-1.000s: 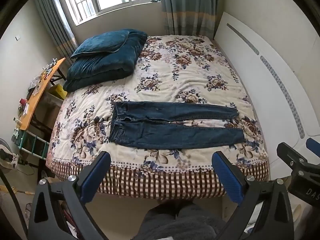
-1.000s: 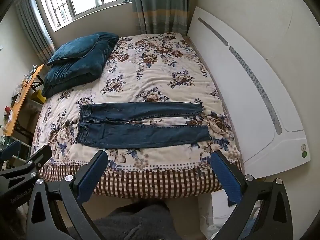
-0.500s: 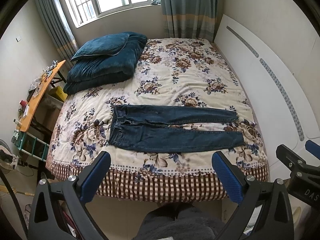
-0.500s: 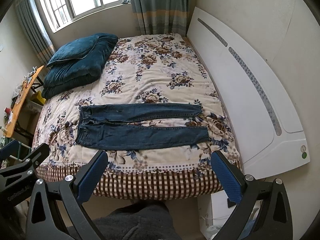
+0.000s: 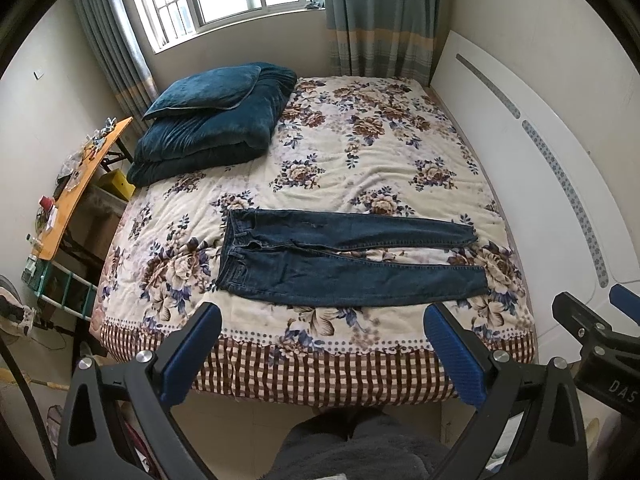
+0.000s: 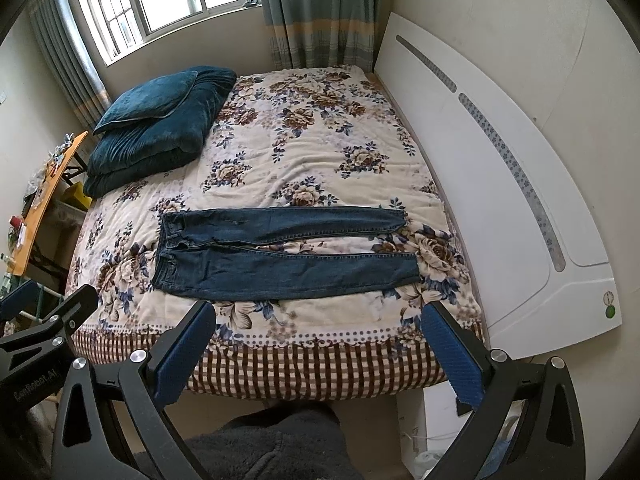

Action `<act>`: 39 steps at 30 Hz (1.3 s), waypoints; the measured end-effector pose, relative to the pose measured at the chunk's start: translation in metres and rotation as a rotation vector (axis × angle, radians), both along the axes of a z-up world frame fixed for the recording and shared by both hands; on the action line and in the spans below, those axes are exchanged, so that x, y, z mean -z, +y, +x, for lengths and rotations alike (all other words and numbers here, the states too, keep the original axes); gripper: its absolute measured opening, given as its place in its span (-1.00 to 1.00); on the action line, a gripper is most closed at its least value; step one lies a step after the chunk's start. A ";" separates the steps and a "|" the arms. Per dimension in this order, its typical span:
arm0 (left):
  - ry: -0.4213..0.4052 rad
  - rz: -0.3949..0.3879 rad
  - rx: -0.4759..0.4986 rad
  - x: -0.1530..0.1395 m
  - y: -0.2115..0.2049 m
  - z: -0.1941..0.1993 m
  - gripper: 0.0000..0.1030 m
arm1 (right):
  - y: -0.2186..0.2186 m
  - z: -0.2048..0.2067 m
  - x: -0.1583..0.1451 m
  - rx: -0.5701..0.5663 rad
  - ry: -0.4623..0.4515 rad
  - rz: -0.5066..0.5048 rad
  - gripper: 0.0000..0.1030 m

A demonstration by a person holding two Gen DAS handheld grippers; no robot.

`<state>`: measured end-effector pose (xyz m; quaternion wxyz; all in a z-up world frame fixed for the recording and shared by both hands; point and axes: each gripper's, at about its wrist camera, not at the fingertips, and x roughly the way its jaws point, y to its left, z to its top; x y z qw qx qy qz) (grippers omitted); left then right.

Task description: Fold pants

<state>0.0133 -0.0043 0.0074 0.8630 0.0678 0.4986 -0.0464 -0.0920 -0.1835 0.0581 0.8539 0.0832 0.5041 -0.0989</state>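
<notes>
Blue-padded left hand-held gripper (image 5: 322, 342) and right hand-held gripper (image 6: 318, 340) are both released, empty, short of the bed (image 5: 320, 368). Pants (image 5: 344, 264) lie flat at 12 o'clock, waistband toward 9 o'clock, legs toward 3 o'clock.

A pair of dark blue denim pants (image 5: 344, 264) lies flat and unfolded on the bed (image 5: 360, 152), spread crosswise near its foot edge, well apart from the folded teal quilt (image 5: 208, 132) at the far left corner. The waistband sits on the quilt's side, with belt loops and the fly showing; both legs run straight out away from it, side by side with a thin wedge of floral bedspread between them. The near leg reaches a little further than the far one. The fabric looks smooth, barely wrinkled.
</notes>
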 end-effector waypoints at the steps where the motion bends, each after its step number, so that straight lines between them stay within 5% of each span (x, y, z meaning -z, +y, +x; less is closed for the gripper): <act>1: -0.002 -0.001 -0.002 0.000 0.000 -0.002 0.99 | 0.001 0.001 0.000 0.000 0.000 -0.001 1.00; 39: -0.004 -0.010 -0.010 0.003 0.007 -0.005 0.99 | 0.004 0.002 0.006 -0.003 0.005 0.015 1.00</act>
